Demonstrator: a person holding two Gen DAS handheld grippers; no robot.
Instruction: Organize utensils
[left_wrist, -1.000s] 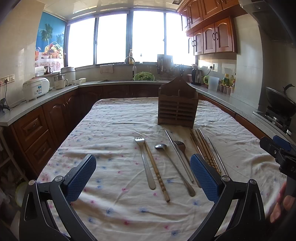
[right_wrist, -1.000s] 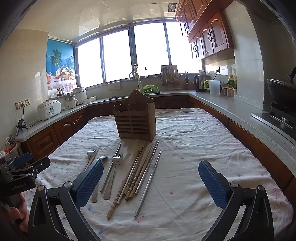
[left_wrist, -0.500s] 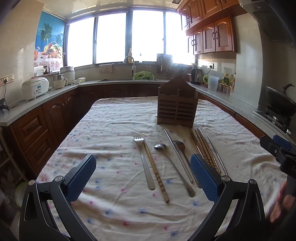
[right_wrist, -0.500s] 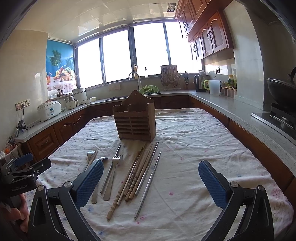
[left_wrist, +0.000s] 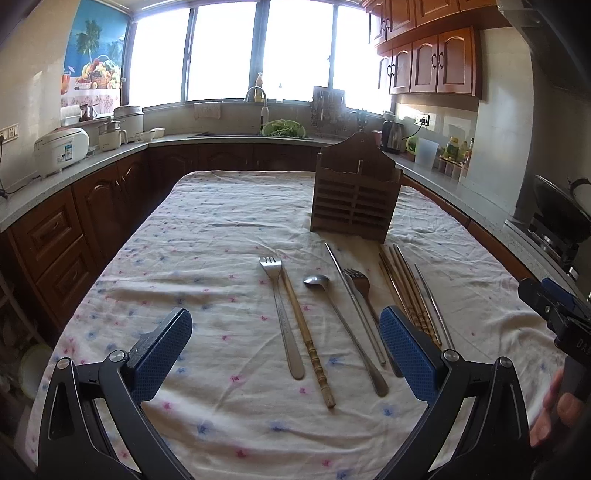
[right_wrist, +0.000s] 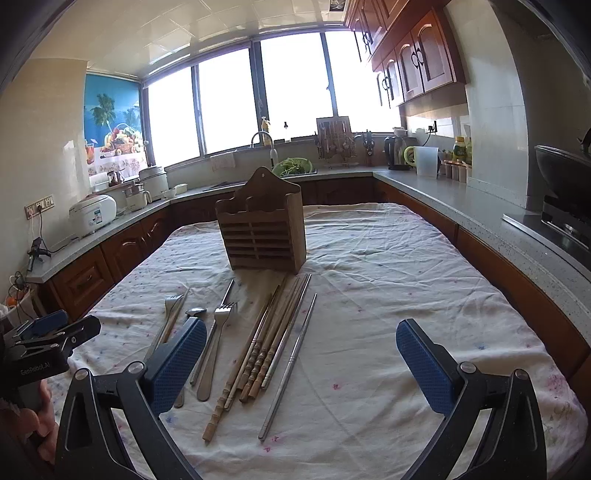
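Utensils (left_wrist: 332, 314) on cloth ahead of both wide-apart jaws.

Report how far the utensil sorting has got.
Done: nothing visible. No handles show above the rim of the wooden holder, which stands upright on the tablecloth.
In hand: nothing. The left claw and right claw are both open and hold nothing.
Left: everything. Two forks, the spoon, the wooden chopsticks and the metal chopsticks all lie flat in front of the holder.
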